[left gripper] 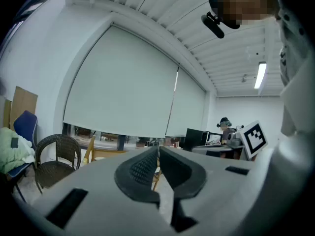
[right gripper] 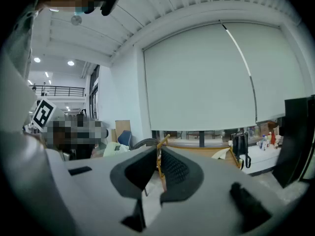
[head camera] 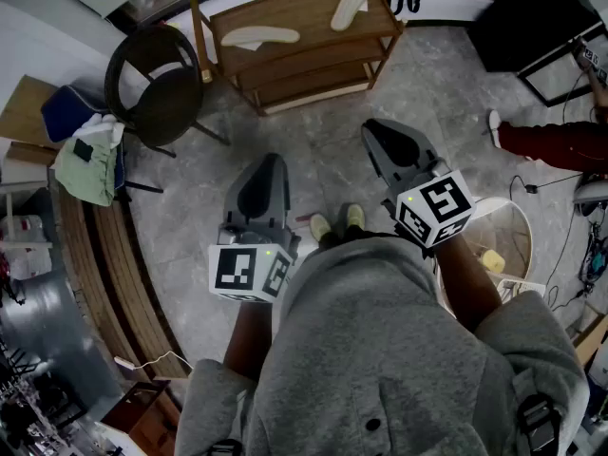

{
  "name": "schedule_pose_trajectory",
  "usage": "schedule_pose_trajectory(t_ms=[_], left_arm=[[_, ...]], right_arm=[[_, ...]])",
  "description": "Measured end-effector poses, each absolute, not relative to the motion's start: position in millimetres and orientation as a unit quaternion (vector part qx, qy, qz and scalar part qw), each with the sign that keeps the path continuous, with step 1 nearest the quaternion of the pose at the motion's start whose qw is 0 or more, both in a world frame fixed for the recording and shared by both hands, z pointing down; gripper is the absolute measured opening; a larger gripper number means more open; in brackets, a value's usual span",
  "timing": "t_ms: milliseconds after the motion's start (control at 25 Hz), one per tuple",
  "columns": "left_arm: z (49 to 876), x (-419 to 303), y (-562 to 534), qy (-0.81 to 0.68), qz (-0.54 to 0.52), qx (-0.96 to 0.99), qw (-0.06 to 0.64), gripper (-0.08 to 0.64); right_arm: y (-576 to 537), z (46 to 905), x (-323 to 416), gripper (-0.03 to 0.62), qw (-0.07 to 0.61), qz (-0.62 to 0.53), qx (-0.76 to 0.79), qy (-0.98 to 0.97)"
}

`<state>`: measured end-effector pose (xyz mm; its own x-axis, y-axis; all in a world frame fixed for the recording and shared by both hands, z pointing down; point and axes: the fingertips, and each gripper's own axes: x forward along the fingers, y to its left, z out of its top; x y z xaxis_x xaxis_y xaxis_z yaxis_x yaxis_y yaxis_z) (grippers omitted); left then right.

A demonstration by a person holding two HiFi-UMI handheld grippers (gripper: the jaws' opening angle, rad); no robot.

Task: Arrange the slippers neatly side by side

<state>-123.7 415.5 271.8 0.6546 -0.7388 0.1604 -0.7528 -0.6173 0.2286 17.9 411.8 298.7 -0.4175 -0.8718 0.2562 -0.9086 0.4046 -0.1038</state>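
Two cream slippers lie apart on the top of a low wooden shelf rack [head camera: 313, 60]: one slipper [head camera: 258, 37] at its left, the other slipper [head camera: 351, 6] at its right end, turned at an angle. My left gripper [head camera: 271, 162] hovers over the floor in front of the rack, shut, with nothing between its jaws. My right gripper [head camera: 377, 128] is a little closer to the rack, also shut and empty. In the left gripper view the left gripper [left gripper: 158, 149] has its tips together. The right gripper [right gripper: 158, 150] in its own view looks the same.
A dark wicker chair [head camera: 152, 84] stands left of the rack, with a blue chair holding a green cloth [head camera: 85, 164] beyond it. A black cabinet [head camera: 532, 17], a person's red-trousered leg [head camera: 560, 145] and a round stand [head camera: 503, 236] are at the right. My feet [head camera: 337, 224] are on the grey floor.
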Motion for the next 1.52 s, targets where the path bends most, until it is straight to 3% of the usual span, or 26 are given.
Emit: schedule_pose_trajectory(t_ms=[920, 1520], left_arm=[[283, -149, 411, -0.394, 0.021, 0.91, 0.131, 0.026], [296, -128, 304, -0.408, 0.027, 0.9, 0.149, 0.026]], right_arm=[[407, 303, 1, 0.04, 0.056, 0.108, 0.56, -0.819], [296, 315, 18, 0.035, 0.058, 0.124, 0.537, -0.833]])
